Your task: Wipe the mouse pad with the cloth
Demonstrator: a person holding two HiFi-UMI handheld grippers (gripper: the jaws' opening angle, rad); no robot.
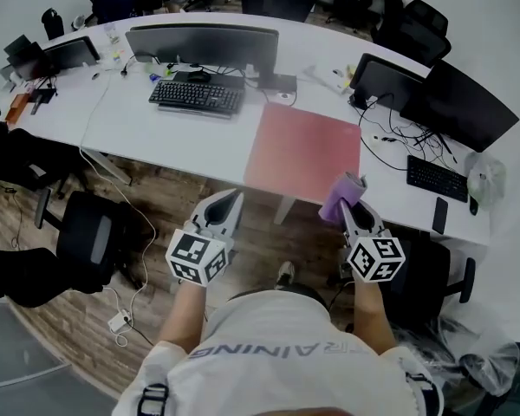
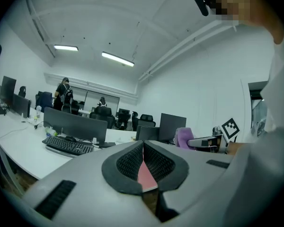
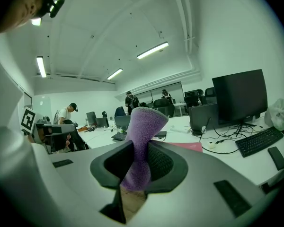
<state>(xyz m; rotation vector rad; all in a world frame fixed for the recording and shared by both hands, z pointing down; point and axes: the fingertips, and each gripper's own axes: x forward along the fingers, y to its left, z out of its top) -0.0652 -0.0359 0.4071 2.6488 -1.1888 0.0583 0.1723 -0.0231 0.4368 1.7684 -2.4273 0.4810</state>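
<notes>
Standing at a long, curved white tabletop (image 1: 173, 137), a person holds a tool in each hand above the brown wooden floor (image 1: 160, 224), short of the tabletop's near edge. The right hand-held gripper (image 1: 347, 204) (image 3: 141, 150) is clamped on a fuzzy purple cloth (image 1: 341, 194) (image 3: 144, 124). The fabric is pinched at its waist between the two dark ribbed pads (image 3: 163, 162), and its free end flares upward past the tips. The left hand-held gripper (image 1: 230, 201) (image 2: 143, 148) has its jaws brought together at the tips with nothing between them.

A flat, rectangular pinkish-red mouse pad (image 1: 303, 150) (image 3: 187, 146) lies on the tabletop and reaches its near edge. In the head view it sits at about 11 o'clock from the right hand-held gripper and 1 o'clock from the left one, and neither tool touches it. A sliver of the mouse pad also shows through the narrow slot below the left jaws' meeting point.

At 10 o'clock from the mouse pad rests a black computer keyboard (image 1: 196, 96), and a wide black monitor (image 1: 202, 46) stands at that keyboard's 12 o'clock. A black office chair (image 1: 91, 237) stands on the floor at 9 o'clock from the left hand-held gripper.
</notes>
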